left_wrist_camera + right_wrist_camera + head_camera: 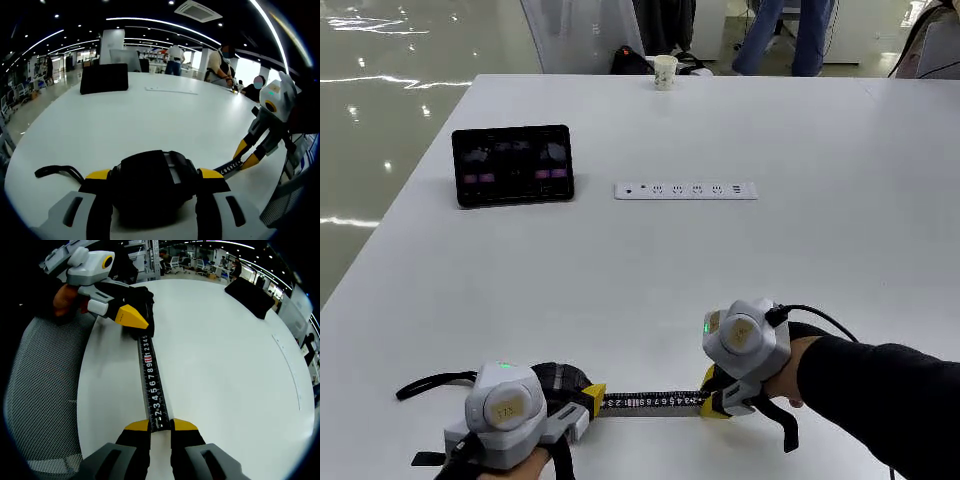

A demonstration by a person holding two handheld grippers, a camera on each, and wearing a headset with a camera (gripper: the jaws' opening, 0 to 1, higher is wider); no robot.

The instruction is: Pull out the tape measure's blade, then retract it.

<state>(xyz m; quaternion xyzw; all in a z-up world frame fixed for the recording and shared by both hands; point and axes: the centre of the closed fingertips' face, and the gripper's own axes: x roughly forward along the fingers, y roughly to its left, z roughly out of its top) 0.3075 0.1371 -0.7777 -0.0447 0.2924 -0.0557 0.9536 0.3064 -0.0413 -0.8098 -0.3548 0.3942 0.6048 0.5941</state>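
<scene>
The black tape measure case (558, 382) rests on the white table (650, 290) near its front edge, and my left gripper (572, 396) is shut on it. In the left gripper view the case (150, 185) sits between the yellow-tipped jaws of the left gripper (155, 175). A short length of the numbered blade (650, 402) lies flat on the table, running right from the case. My right gripper (712, 398) is shut on the blade's end. In the right gripper view the blade (150, 380) runs from the right gripper (160, 426) up to the case (142, 300).
A dark tablet (512, 165) stands at the back left and a white power strip (686, 190) lies mid-table. A paper cup (665, 72) sits at the far edge. The case's black strap (430, 383) trails left. People stand beyond the table.
</scene>
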